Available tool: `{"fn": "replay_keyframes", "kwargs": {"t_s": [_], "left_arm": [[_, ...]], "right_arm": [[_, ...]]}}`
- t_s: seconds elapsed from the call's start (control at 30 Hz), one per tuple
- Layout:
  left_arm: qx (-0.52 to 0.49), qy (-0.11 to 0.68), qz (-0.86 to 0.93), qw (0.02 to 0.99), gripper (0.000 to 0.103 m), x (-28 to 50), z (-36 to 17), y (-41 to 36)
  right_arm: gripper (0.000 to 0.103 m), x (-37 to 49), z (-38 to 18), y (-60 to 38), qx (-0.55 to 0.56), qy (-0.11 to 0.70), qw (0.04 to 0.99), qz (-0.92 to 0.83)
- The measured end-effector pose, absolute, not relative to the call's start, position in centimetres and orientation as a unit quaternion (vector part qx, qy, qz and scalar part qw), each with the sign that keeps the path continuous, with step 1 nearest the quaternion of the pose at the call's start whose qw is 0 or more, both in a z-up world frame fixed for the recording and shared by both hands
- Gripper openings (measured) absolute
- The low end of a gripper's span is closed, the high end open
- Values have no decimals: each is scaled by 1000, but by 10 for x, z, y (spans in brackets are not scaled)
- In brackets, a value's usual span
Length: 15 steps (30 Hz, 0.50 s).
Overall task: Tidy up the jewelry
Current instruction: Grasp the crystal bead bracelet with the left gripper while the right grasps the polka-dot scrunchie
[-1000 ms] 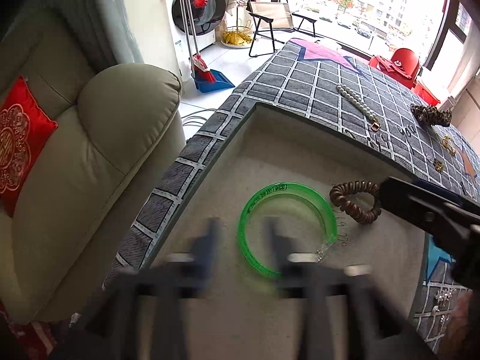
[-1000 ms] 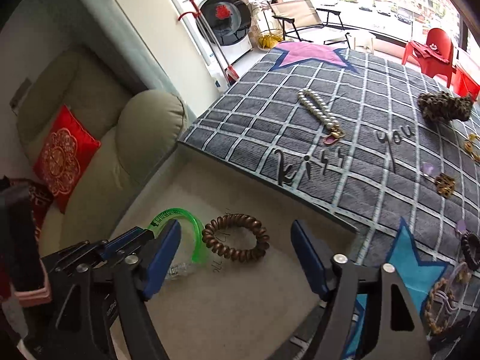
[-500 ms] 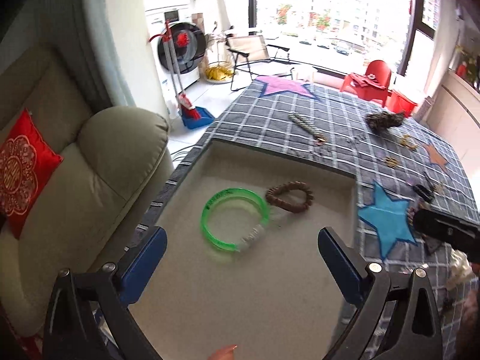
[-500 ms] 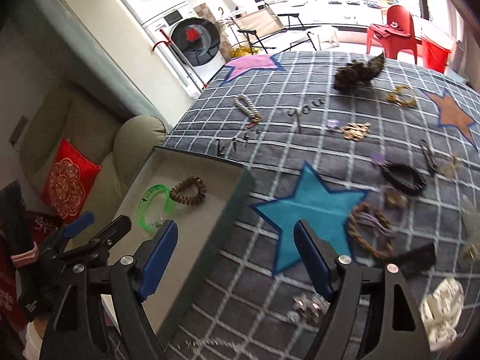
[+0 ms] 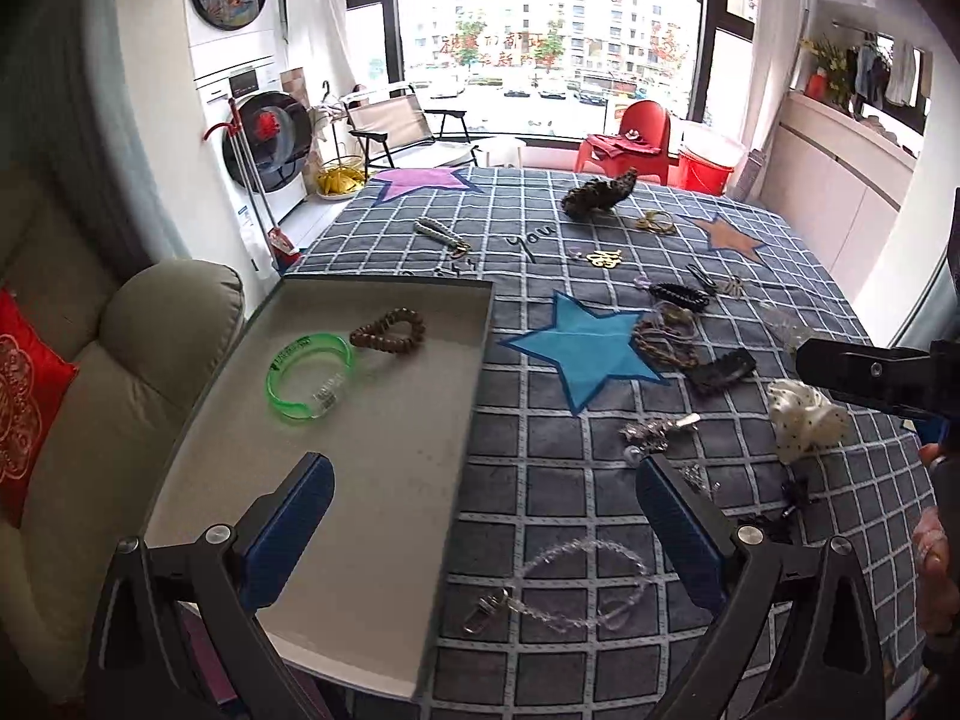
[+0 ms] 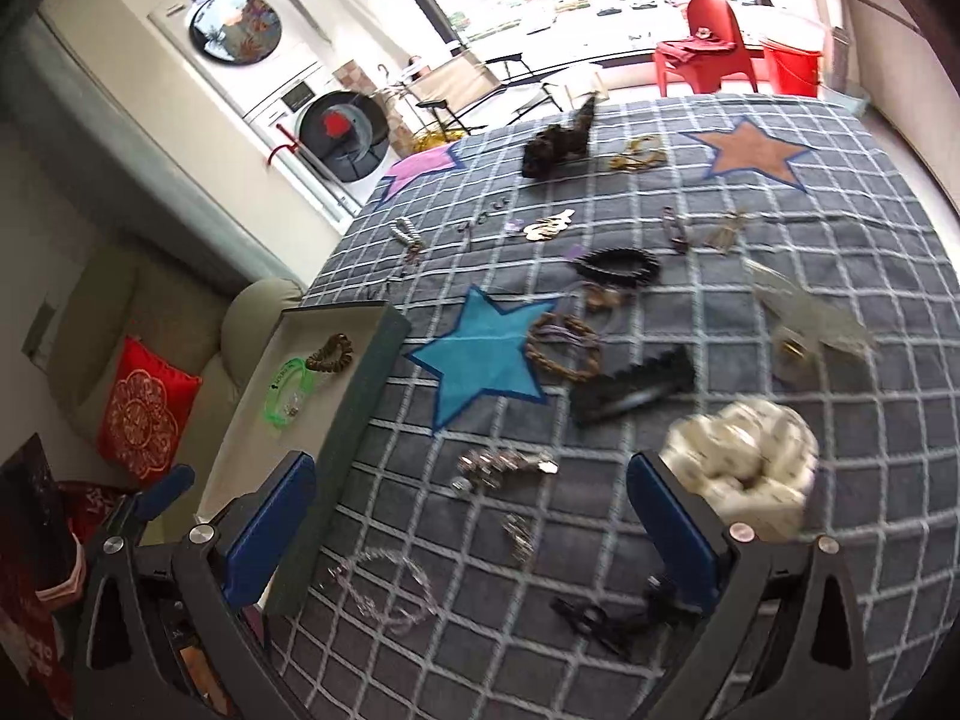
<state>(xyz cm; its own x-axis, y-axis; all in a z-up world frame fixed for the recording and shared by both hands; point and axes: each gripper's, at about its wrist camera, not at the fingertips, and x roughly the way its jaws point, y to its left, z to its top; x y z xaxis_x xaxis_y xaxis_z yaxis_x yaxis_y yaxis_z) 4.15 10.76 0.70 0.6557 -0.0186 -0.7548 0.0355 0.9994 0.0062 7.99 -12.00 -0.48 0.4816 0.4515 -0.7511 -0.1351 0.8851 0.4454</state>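
Only two pieces lie in the grey tray (image 5: 384,294) at the left edge of the checked cloth (image 5: 600,480): a green bangle (image 5: 310,375) and a brown spiral hair tie (image 5: 389,330), side by side near the tray's far end. By that count the sorting is at an early stage. Everything else is scattered on the cloth: a clear bead bracelet with a clasp (image 5: 570,588) nearest the left gripper (image 5: 486,531), a small silver cluster (image 5: 651,429), a black hair claw (image 5: 723,369), a braided brown bracelet (image 5: 666,339), a black bead bracelet (image 5: 681,294), a cream scrunchie (image 5: 807,414), a pearl strand (image 5: 441,234), gold pieces and a dark furry item (image 5: 600,195) farther off. The left gripper hovers over the tray's near edge and the cloth with its jaws spread wide, holding nothing. The right gripper (image 6: 474,531) hangs above the cloth, also spread wide and empty, with the silver cluster (image 6: 504,468) between its fingers in view. The clear bracelet or the silver cluster looks the likeliest next pick.
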Motion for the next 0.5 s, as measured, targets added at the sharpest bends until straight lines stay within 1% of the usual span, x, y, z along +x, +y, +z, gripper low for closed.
{"fn": "replay_keyframes", "kwargs": {"t_s": [0.33,0.5], "left_arm": [[41,444,-50,894,102,10,-27,60],[31,459,-46,887,102,9,-42,51]], "right_arm": [[103,42,-25,-185,182,486,847,112],[103,34,-41,-204,170,497,847,84]]}}
